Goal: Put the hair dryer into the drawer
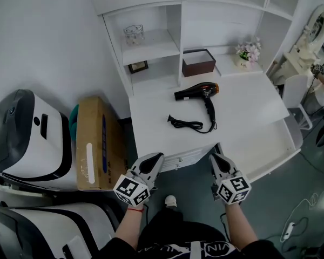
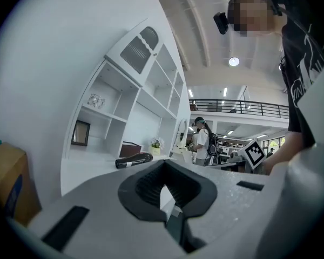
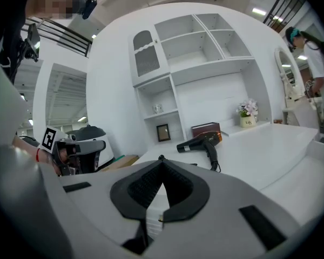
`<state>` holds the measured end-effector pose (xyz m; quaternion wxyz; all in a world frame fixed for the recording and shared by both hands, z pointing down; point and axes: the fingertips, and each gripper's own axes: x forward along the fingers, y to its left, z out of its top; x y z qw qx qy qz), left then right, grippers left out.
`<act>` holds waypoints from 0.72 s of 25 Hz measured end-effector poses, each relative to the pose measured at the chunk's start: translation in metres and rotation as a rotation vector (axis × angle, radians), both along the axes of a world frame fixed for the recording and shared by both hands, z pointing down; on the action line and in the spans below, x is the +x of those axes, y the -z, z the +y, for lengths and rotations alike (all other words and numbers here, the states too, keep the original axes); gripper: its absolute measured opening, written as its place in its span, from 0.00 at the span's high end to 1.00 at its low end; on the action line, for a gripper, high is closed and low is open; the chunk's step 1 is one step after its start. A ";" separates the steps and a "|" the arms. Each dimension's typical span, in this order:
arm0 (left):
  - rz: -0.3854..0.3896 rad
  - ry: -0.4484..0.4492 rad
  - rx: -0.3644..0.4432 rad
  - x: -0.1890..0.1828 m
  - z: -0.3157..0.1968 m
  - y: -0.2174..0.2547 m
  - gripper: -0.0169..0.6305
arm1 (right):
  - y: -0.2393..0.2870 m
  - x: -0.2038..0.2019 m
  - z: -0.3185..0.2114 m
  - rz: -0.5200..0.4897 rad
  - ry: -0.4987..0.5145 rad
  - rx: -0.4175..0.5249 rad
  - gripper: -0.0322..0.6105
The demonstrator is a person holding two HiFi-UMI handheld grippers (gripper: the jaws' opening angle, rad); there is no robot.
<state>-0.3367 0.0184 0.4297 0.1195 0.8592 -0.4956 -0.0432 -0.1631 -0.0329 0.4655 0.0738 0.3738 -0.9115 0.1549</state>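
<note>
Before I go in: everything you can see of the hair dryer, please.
The hair dryer is black, plastic by its look, with an orange band at its rear end. It lies on its side on the white desktop, nozzle pointing left, handle toward the person. Its black cord lies bundled beside the handle. Only the desktop touches it.

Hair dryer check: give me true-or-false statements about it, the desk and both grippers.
The hair dryer lies on the white desk. True.
The left gripper holds the hair dryer. False: its jaws are shut on nothing.
The cord lies on the desk, on the person's side of the dryer. True.
The right gripper has its jaws wide apart. False: they are shut and empty.
The glass stands on the desk beside the dryer. False: it stands on a shelf.
</note>
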 end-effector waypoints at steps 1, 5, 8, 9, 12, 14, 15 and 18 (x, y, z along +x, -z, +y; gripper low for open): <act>-0.003 -0.012 0.000 -0.002 -0.005 -0.001 0.97 | -0.001 -0.004 -0.004 0.002 -0.005 -0.001 0.95; -0.010 -0.051 0.001 -0.008 -0.025 -0.007 0.97 | -0.004 -0.014 -0.019 0.005 -0.022 0.000 0.95; -0.012 -0.074 -0.015 -0.006 -0.035 -0.012 0.97 | -0.007 -0.018 -0.025 0.015 -0.025 -0.011 0.95; -0.013 -0.082 -0.017 -0.005 -0.038 -0.013 0.97 | -0.007 -0.018 -0.028 0.017 -0.026 -0.012 0.95; -0.022 -0.106 -0.015 0.001 -0.057 -0.016 0.97 | -0.011 -0.019 -0.045 0.021 -0.030 -0.009 0.95; -0.039 -0.127 -0.028 0.008 -0.069 -0.023 0.97 | -0.018 -0.020 -0.057 0.026 -0.028 -0.016 0.95; -0.049 -0.140 -0.037 0.011 -0.075 -0.026 0.97 | -0.022 -0.020 -0.062 0.027 -0.026 -0.021 0.95; -0.080 -0.175 -0.058 0.020 -0.094 -0.032 0.97 | -0.029 -0.023 -0.082 0.021 -0.018 -0.034 0.95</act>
